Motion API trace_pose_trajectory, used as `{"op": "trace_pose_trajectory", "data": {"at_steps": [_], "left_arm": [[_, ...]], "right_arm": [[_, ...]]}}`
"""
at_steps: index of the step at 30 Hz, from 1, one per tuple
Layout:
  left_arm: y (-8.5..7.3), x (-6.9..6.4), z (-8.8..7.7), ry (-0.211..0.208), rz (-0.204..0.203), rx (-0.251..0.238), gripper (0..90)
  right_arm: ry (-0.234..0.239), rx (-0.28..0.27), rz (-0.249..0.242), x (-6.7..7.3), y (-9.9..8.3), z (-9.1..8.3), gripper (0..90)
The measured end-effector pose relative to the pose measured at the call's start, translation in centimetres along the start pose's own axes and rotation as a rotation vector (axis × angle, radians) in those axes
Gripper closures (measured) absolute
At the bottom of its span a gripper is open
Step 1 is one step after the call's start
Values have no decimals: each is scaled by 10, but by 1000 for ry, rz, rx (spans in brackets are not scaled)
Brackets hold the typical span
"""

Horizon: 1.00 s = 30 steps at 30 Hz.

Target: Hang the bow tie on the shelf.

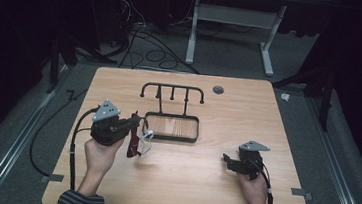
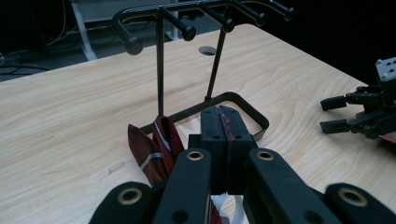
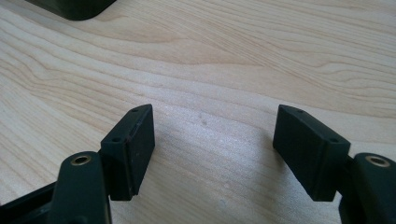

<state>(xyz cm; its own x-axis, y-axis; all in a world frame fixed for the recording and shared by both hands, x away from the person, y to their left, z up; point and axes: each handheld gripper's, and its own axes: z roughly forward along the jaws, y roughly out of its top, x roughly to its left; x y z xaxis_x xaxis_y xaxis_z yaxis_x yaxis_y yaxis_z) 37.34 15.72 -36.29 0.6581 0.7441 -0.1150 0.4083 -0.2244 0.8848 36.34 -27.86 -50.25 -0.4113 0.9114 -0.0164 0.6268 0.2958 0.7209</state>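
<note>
My left gripper (image 1: pixel 136 120) is shut on a dark red striped tie (image 1: pixel 132 145), which hangs from the jaws down to the table with a white bit (image 1: pixel 147 138) beside it. In the left gripper view the pads (image 2: pixel 215 128) press together on a thin red edge, and the tie's folds (image 2: pixel 156 147) droop to the left. Just beyond stands a black hook rack (image 1: pixel 172 88) on a rectangular base frame (image 1: pixel 170 137); its hooks (image 2: pixel 187 31) are bare. My right gripper (image 1: pixel 227 162) rests open on the table at the right, nothing between its pads (image 3: pixel 133 144).
The wooden table (image 1: pixel 228 111) has a round grey cable port (image 1: pixel 218 89) behind the rack. A corner of the rack's base (image 3: pixel 74 7) lies ahead of the right gripper. Cables and a white desk frame (image 1: pixel 193 28) sit on the floor beyond.
</note>
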Motion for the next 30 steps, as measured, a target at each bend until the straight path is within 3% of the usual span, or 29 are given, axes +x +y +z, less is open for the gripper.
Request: {"op": "trace_pose_trajectory", "data": {"at_steps": [30], "left_arm": [[37,-9,28,-70,25,-2,896]], "right_arm": [[-1,0,-3,0,0,0,306]]}}
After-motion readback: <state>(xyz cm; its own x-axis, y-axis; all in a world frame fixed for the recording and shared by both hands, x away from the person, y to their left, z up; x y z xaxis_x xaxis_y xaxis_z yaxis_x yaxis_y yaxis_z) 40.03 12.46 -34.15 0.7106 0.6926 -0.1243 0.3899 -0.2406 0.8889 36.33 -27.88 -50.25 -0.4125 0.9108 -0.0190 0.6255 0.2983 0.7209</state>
